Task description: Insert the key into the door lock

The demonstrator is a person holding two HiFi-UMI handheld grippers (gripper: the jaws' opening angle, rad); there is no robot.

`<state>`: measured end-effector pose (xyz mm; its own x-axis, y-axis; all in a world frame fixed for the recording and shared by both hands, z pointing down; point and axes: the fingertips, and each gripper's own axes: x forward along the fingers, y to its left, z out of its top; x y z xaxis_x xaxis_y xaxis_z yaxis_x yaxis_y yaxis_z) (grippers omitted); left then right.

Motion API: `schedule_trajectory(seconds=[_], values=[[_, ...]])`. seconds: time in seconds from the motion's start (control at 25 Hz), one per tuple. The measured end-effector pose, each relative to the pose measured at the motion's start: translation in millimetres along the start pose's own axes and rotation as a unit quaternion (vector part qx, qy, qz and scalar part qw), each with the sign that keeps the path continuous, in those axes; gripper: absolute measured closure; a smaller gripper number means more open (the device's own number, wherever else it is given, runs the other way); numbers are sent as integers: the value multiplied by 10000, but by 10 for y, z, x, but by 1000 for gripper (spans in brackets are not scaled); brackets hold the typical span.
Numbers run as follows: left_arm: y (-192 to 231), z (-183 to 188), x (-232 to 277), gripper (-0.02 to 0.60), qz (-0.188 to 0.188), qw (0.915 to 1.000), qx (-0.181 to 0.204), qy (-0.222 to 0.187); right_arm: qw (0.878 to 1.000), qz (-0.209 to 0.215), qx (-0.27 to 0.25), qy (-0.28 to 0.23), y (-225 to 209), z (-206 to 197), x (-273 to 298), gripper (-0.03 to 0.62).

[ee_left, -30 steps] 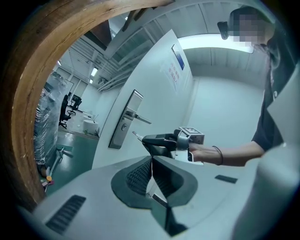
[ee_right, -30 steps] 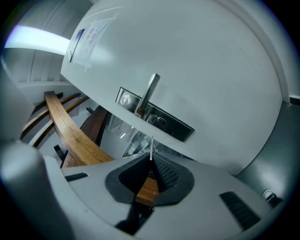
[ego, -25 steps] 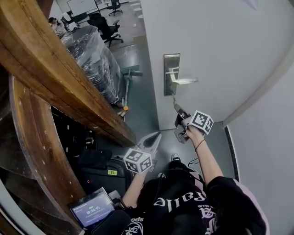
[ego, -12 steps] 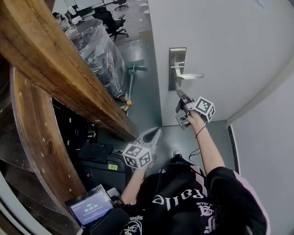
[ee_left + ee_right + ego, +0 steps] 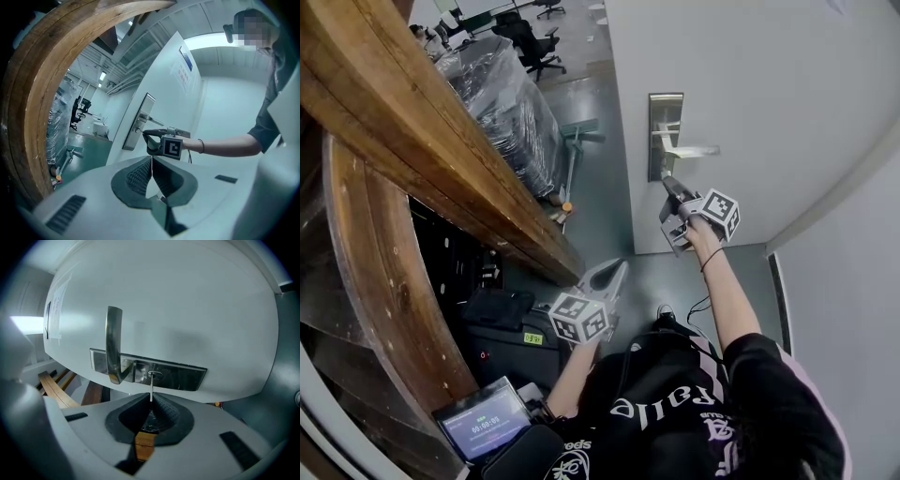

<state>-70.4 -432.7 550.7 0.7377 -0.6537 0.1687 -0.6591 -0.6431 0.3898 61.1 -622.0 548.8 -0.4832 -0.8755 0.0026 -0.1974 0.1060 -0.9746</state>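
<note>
A steel lock plate (image 5: 665, 136) with a lever handle (image 5: 692, 150) sits on the white door (image 5: 769, 94). My right gripper (image 5: 668, 184) is raised to the plate's lower end. In the right gripper view this gripper (image 5: 151, 400) is shut on a thin key (image 5: 151, 389). The key's tip meets the round keyhole (image 5: 154, 375) on the lock plate (image 5: 180, 376), beside the handle (image 5: 113, 341). Lower down and away from the door, my left gripper (image 5: 617, 275) points toward the floor by the door. In its own view the left gripper (image 5: 152, 161) is shut with nothing in it.
A heavy curved wooden beam (image 5: 412, 141) runs along the left. Behind it stand a plastic-wrapped stack (image 5: 502, 103) and office chairs (image 5: 525, 47). A broom (image 5: 572, 164) leans near the door edge. A black case (image 5: 520, 342) and a small screen (image 5: 485, 422) lie at my feet.
My right gripper has risen with the key from below the lock plate up to its lower end, so the key tip now meets the keyhole. The left gripper has barely moved.
</note>
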Motion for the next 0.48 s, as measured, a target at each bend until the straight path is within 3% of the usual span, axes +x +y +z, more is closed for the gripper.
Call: schedule_trajectory(seconds=[0.24,0.48], values=[[34,-21,-9,575,43,10000,-86,-3,9988,172,448,-21,-1,66,1,559],[77,-42,-8,575,90,9999,-135,18,9997,40,106,197,-11,160,187,559]])
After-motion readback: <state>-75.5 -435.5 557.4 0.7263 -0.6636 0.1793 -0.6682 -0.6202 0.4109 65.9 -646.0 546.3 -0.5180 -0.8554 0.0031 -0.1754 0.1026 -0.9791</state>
